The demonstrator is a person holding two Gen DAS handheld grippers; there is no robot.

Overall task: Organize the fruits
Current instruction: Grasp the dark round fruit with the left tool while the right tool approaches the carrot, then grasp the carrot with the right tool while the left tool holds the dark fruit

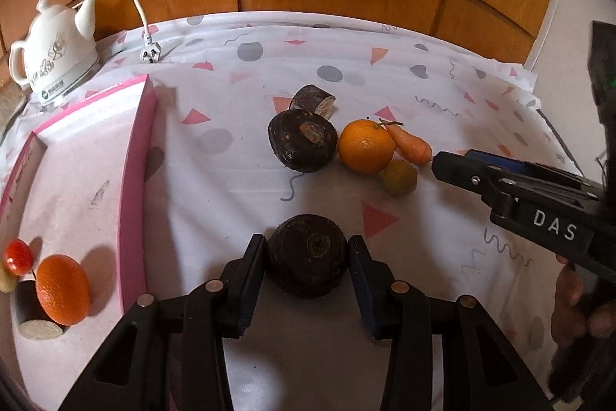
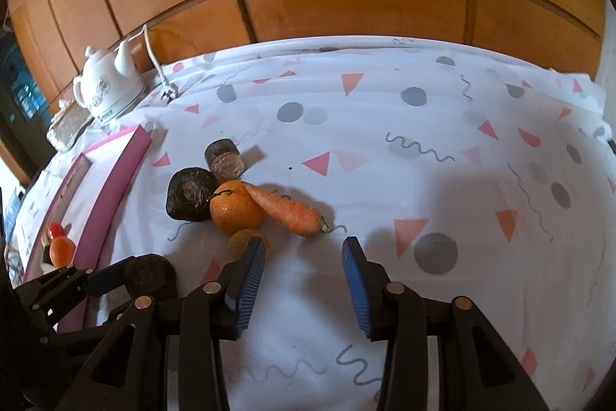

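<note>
Dark brown, the round fruit [image 1: 307, 255] sits clamped in my left gripper [image 1: 307, 253] on the tablecloth [image 1: 215, 180] beside the pink tray [image 1: 133, 180], while my right gripper [image 2: 298, 262] gapes empty near the carrot [image 2: 288, 210].

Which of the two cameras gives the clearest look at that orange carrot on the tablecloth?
The right wrist view: the tapered orange carrot lies whole, just beyond the open right gripper. The left wrist view shows it farther off, smaller and partly behind the round orange.
</note>
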